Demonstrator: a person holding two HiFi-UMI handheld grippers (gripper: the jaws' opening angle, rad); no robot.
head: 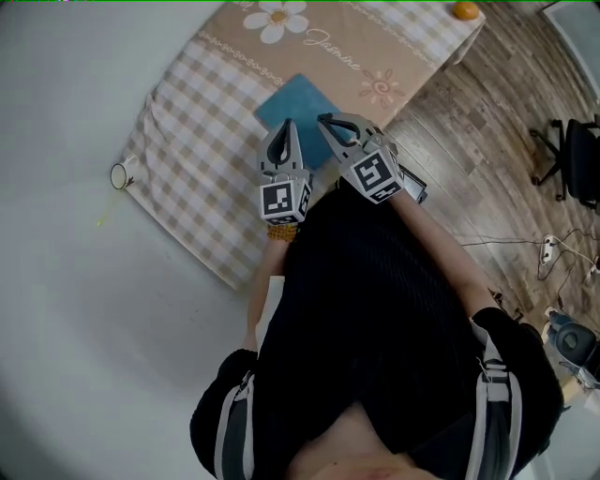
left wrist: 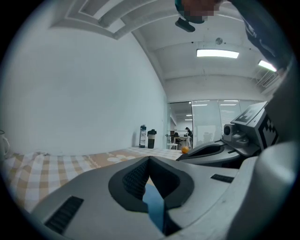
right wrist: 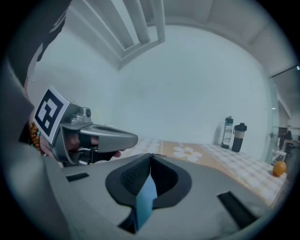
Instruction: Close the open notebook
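A black top (head: 375, 309) is being worn by the person and is filling the lower part of the head view. Beyond it, the left claw (head: 285, 127) and the right claw (head: 326, 120) are being held side by side over the cloth-covered bench (head: 178, 187). Both claws are being held closed, jaws together and gripping nothing. The blue notebook (head: 298, 101) is being seen lying flat on the bench beneath their tips, with only its cover showing. An orange (head: 466, 10) is being seen at the bench's far corner

Blue notebook (head: 300, 105), beige-and-white checked tablecloth (head: 183, 183) — white daisy print, orange ball (head: 466, 10), brown wood-grain floor (head: 487, 141)
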